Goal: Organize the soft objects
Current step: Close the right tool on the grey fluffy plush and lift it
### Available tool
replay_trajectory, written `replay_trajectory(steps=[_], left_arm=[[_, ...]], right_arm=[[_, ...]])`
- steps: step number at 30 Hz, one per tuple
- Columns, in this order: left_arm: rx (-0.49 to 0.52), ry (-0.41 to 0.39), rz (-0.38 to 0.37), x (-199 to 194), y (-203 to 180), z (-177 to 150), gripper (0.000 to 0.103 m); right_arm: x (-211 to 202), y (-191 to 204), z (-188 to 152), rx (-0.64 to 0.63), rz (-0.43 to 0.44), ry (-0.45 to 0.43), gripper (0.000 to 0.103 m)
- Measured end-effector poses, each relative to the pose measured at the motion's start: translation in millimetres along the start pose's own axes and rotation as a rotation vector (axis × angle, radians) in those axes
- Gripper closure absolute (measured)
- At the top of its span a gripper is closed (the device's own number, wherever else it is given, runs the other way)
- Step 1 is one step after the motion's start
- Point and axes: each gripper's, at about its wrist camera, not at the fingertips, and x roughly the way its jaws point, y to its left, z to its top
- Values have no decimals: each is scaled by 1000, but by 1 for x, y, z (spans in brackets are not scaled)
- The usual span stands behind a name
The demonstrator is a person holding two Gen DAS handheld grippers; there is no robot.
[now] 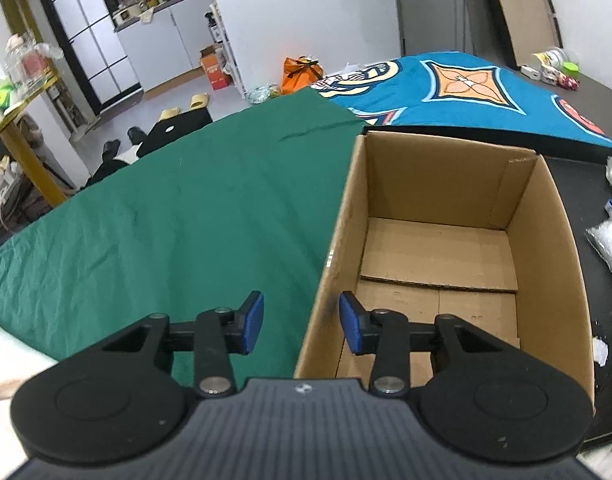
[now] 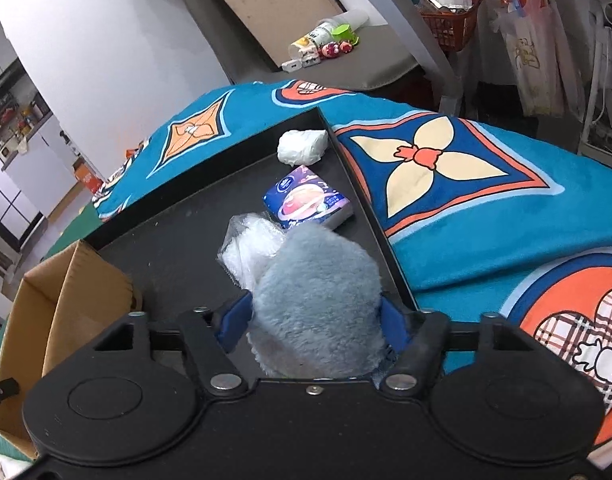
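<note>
Blue pads [image 2: 392, 322] of the right gripper [image 2: 316, 320] press on both sides of a fluffy grey-blue plush piece [image 2: 318, 300], which sits in the black tray [image 2: 186, 240]. Just past it lie a clear plastic bag [image 2: 246, 248], a purple tissue pack [image 2: 306, 200] and a white wrapped bundle [image 2: 302, 146]. The left gripper [image 1: 302, 322] holds nothing, its jaws parted astride the near wall of the empty cardboard box [image 1: 542, 240], one pad over the green cloth [image 1: 166, 220]. A patterned blue blanket [image 2: 486, 220] lies beyond the tray.
</note>
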Motion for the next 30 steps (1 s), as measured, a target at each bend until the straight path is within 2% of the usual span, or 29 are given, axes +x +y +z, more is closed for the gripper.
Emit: replay_trajectory(steps=[1,3,5,16,24,30], left_arm=[[7,3,-5,0,-1,0,67],[12,13,-20,1,-1,-1,80],[15,15,-32,0,-2,-1,86],[29,-20,-62,-9,1,-5,90],[32,-47,-134,-17,1,-9,96],[90,-108,-169,-29,-8,-12,97]], right_arm=[[0,-1,0,4,-1,-2,45],[1,-4,0,24,5,-4,48],[-1,-6,0,32,16,-10,50],[-22,2,1,-6,18,-48,51],[-43,14,3,-39,27,-87,51],[-56,24,-1,-51,38,-98,51]])
